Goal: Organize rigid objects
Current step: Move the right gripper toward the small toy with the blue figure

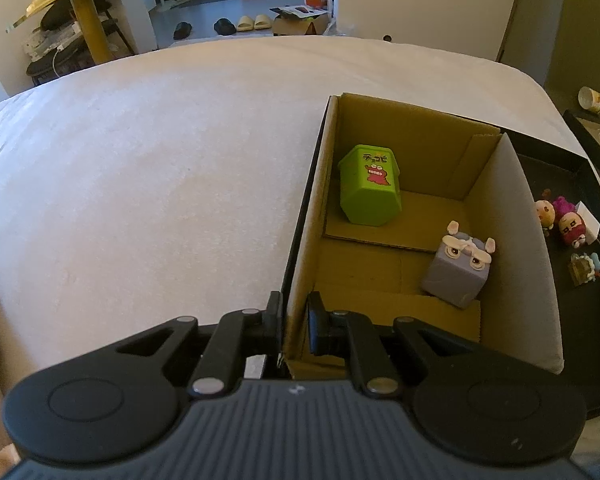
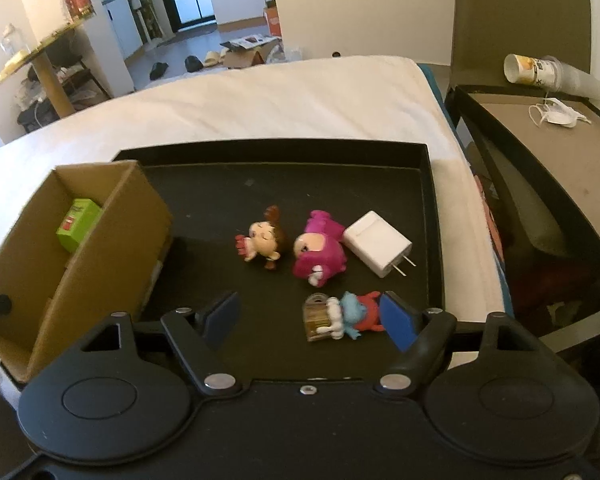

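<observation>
My left gripper is shut on the near left wall of the cardboard box. Inside the box lie a green hexagonal toy box and a grey-purple cube figure. My right gripper is open and empty, low over the black tray. On the tray lie a brown-haired doll, a pink figure, a white charger and a blue-and-red figure, which lies between my fingers near the right fingertip.
The tray and box rest on a white bed. A dark side table with a cup stack and a face mask stands to the right. A gold round table stands far left.
</observation>
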Action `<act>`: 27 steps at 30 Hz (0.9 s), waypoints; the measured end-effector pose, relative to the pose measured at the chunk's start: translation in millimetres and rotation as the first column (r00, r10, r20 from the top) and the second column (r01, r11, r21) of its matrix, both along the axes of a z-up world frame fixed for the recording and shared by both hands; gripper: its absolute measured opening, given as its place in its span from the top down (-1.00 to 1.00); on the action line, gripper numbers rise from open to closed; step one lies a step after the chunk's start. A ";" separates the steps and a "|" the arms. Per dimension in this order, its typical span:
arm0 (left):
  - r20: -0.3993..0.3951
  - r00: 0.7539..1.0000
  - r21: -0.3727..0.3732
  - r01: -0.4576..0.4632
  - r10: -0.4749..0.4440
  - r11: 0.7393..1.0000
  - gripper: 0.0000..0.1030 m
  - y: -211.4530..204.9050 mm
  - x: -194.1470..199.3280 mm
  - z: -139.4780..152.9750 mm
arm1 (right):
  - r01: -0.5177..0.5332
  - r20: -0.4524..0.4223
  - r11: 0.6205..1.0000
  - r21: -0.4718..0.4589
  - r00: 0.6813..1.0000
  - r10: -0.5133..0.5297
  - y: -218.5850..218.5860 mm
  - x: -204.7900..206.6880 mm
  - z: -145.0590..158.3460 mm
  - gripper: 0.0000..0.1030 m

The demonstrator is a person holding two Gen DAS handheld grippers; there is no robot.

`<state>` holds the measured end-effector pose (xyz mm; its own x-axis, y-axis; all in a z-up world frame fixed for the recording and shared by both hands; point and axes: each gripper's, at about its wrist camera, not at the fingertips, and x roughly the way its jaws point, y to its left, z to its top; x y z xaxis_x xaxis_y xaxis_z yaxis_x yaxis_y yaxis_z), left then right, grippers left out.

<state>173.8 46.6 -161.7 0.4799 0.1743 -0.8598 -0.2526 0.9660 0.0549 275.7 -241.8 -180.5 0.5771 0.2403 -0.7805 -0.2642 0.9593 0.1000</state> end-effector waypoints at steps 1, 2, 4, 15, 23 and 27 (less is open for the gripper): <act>-0.001 1.000 0.004 -0.001 0.001 1.000 0.77 -0.3 0.1 -0.2 | -0.003 -0.002 1.000 -0.010 1.000 0.003 -0.6 2.0 -2.5 -0.49; -0.002 1.000 0.006 -0.002 0.002 1.000 0.77 -0.4 0.3 0.0 | -0.006 -0.003 1.000 -0.023 1.000 0.006 0.1 3.7 -5.0 -0.49; -0.004 1.000 0.012 -0.005 0.005 1.000 0.76 -1.0 0.8 -0.3 | -0.014 -0.006 0.999 -0.047 1.000 0.014 1.7 6.2 -9.9 -0.49; -0.003 1.000 0.015 -0.009 0.009 1.000 0.76 -1.6 0.5 0.2 | -0.043 -0.021 0.991 -0.126 0.999 0.041 12.1 18.5 -34.2 -0.45; -0.002 1.000 0.022 -0.002 0.002 1.000 0.76 -1.9 -1.5 1.8 | -0.059 -0.048 0.984 -0.169 0.998 0.052 18.0 23.4 -48.3 -0.20; -0.003 1.000 0.027 0.000 0.000 1.000 0.76 -2.0 -1.0 1.5 | -0.063 -0.052 0.981 -0.183 0.997 0.054 18.0 20.8 -49.8 -0.08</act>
<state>172.8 44.6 -160.3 0.4772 0.1973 -0.8564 -0.2520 0.9643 0.0817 296.5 -223.8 -230.3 0.5283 0.1223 -0.8402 -0.3198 0.9454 -0.0634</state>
